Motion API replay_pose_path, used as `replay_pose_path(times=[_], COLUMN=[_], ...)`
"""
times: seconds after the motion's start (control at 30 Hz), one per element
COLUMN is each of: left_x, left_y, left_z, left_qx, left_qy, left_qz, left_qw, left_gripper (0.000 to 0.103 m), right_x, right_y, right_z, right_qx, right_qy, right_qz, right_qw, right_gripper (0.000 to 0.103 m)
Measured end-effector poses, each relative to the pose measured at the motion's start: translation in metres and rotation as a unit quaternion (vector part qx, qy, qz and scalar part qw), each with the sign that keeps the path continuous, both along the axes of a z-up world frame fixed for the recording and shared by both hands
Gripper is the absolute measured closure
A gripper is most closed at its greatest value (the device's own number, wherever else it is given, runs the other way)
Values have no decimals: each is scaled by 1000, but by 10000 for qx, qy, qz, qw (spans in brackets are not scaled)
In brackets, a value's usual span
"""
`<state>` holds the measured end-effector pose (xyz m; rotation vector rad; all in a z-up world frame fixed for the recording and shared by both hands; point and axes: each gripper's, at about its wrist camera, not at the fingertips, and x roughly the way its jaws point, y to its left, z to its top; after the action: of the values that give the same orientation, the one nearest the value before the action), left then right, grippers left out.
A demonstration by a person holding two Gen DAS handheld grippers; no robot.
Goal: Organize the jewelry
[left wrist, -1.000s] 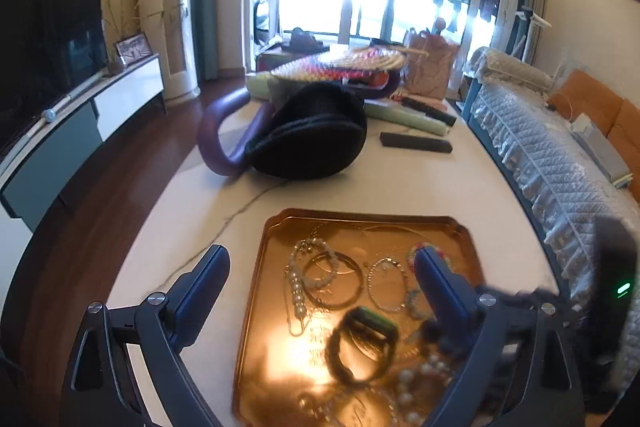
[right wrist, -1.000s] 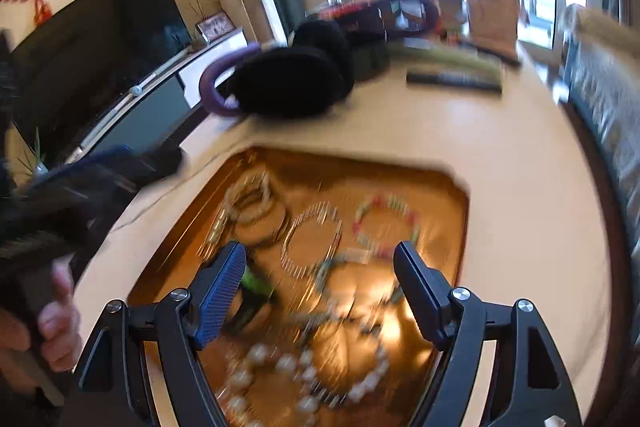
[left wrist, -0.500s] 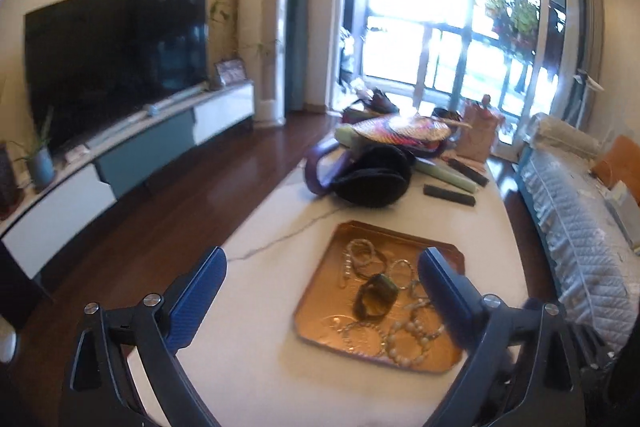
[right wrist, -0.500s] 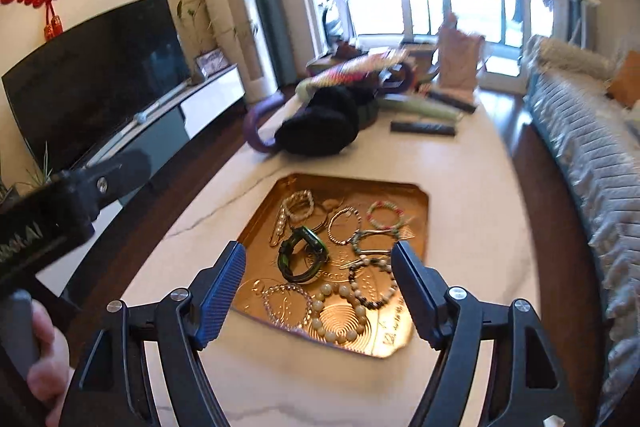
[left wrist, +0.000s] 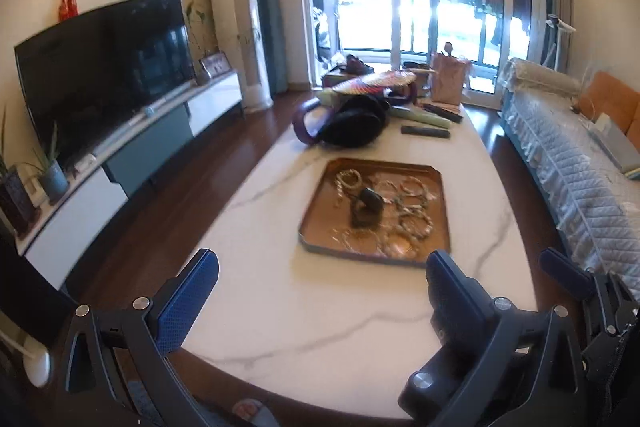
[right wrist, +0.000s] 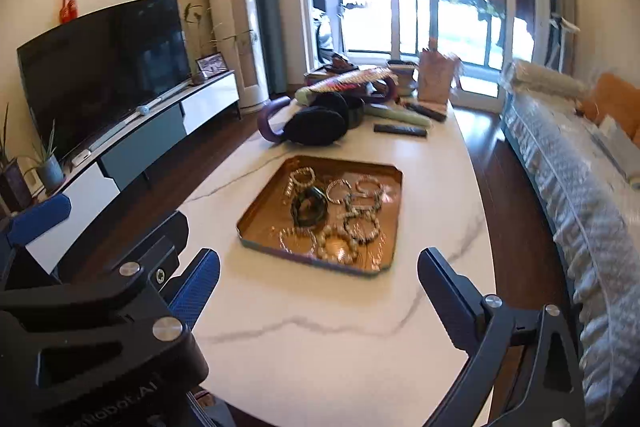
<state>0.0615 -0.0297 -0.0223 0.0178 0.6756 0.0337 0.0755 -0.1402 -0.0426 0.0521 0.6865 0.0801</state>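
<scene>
- Left gripper (left wrist: 320, 291): fingers spread wide in the lower part of the left wrist frame, nothing between them; blue pads (left wrist: 188, 301) face inward. It hangs above the near edge of the table, apart from the tray.
- Right gripper (right wrist: 318, 287): fingers likewise released and wide apart, nothing held; it sits low in the right wrist frame, short of the tray.
- Left gripper body also shows at lower left of the right wrist frame; right gripper fingertips appear at the lower right edge of the left wrist frame.
- Tray (right wrist: 256, 211): copper-coloured, shallow, cut corners, flat on the white marble table (right wrist: 320, 339) at frame centre.
- Jewelry (right wrist: 340, 219): loose heap of beaded bracelets and chains inside the tray, overlapping; slightly motion-blurred in the left wrist view.
- Dark green bangle (right wrist: 308, 209): lies among the bracelets, left of tray centre.
- Upper centre of frame, far end of table: black bag (right wrist: 316, 125) with purple handle, remote control (right wrist: 400, 129), brown paper bag (right wrist: 434, 83).
- Left of frame: television (left wrist: 104, 67) on a low cabinet. Right of frame: sofa (left wrist: 572, 163) with quilted cover.
</scene>
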Motion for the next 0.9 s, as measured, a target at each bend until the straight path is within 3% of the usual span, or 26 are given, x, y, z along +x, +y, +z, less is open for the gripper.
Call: replay_pose_path(times=[0.3,0.9], left_x=[10,22], left_y=[-14,-18], left_z=[-25,-35], left_qx=[-124,34], left_qy=[363,530], left_qz=[-157,-177], left_qw=[9991,9984], left_gripper=[0,0], right_x=[-4,6], right_y=[-11,-13], right_z=[-18,-32], right_qx=[-212,-203], right_qy=[365,549], right_qz=[-327,-279], right_qw=[9986,9979], right_gripper=[4,4])
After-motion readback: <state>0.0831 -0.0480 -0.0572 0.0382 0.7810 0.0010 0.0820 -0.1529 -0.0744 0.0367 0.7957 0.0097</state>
